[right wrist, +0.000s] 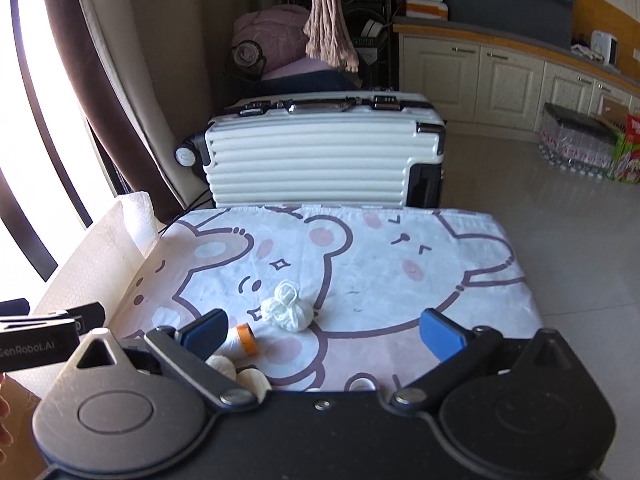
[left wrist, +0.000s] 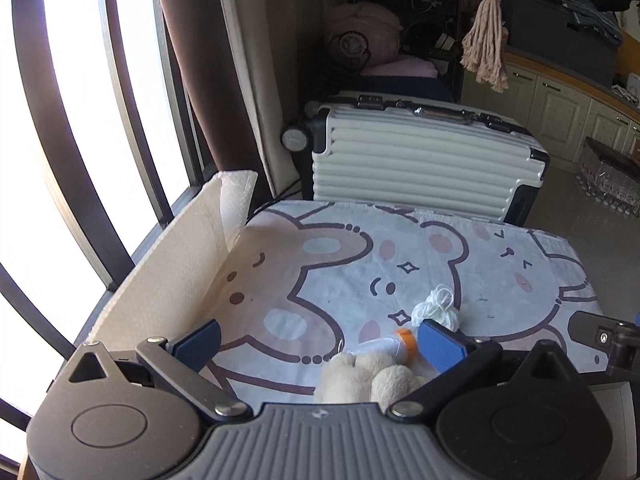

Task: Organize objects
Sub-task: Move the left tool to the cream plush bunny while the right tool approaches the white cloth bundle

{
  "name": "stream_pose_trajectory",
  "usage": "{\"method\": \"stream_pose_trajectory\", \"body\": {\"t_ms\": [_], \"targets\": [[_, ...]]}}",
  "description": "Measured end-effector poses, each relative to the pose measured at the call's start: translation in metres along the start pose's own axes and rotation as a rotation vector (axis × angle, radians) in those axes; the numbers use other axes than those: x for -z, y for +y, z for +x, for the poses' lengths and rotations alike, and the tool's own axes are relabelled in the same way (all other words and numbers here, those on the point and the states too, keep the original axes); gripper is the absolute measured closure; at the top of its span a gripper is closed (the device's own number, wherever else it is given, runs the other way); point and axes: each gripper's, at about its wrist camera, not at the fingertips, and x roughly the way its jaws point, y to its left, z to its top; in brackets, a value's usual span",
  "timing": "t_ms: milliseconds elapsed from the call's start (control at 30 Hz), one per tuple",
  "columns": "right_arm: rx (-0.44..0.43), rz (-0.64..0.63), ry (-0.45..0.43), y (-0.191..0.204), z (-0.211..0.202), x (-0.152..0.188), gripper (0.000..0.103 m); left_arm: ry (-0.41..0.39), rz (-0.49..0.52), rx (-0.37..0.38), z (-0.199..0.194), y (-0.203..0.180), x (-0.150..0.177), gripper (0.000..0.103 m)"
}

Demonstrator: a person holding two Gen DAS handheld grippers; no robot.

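Left wrist view: the left gripper (left wrist: 320, 340) hangs over the near edge of the bear-print cloth (left wrist: 340, 256) with its blue fingers spread wide and nothing between them. Three loose objects lie ahead and toward its right finger: a cream plush toy (left wrist: 368, 380) closest in, partly hidden by the gripper body; a small white bottle with an orange cap (left wrist: 396, 346) lying on its side just beyond the toy, long axis running roughly left to right with the cap toward the right finger; and a white cloth bundle (left wrist: 438, 308) a little farther out. The bottle's cap end sits just beside the right finger pad (left wrist: 440, 344); contact cannot be told. An open cardboard box (left wrist: 172, 276) stands along the left edge of the cloth, on this gripper's side. Right wrist view: the right gripper (right wrist: 324, 332) is likewise wide apart and empty. Here the same objects fall to its left: the bottle (right wrist: 240, 340) lies just beside the left finger (right wrist: 208, 332), cap pointing inward toward the gap, the plush toy (right wrist: 236, 372) lies nearer the gripper body under that finger, and the cloth bundle (right wrist: 288, 310) rests ahead, between the fingers but left of centre. The box wall (right wrist: 92, 264) lies far left, beyond the other gripper's arm. Judgement: the cluster lies between the two grippers; the bundle suits the right gripper, and the box is on the left gripper's side.
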Motion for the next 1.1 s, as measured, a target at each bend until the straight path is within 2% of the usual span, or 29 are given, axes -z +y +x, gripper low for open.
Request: {"method": "stream_pose_trajectory", "body": {"t_ms": [100,200,267,467,500,767,867,900,1100], "targets": [[-0.012,0.018,0.043,-0.004,0.02,0.007,0.0,0.039,-0.037,0.015,0.02,0.004,0.007,0.0],[-0.011,0.032,0.103,-0.009,0.04,0.014,0.001,0.083,-0.02,0.018,0.039,0.002,0.015,0.0],[-0.016,0.048,0.144,-0.013,0.052,0.019,0.013,0.106,-0.004,0.016,0.049,0.0,0.02,0.0],[-0.041,0.121,0.244,-0.025,0.081,0.03,0.019,0.166,-0.005,0.043,0.076,-0.003,0.028,0.0],[-0.04,0.131,0.26,-0.027,0.086,0.032,0.02,0.17,0.158,0.264,0.08,-0.004,0.028,0.0],[-0.042,0.189,0.354,-0.032,0.113,0.043,0.023,0.264,0.18,0.292,0.111,-0.012,0.038,0.0],[-0.052,0.198,0.382,-0.032,0.12,0.045,0.024,0.305,0.168,0.327,0.122,-0.012,0.041,0.0],[-0.053,0.203,0.394,-0.033,0.123,0.046,0.024,0.318,0.17,0.368,0.125,-0.011,0.042,0.0],[-0.058,0.223,0.443,-0.034,0.13,0.053,0.026,0.414,0.061,0.437,0.15,0.0,0.047,0.0]]}}
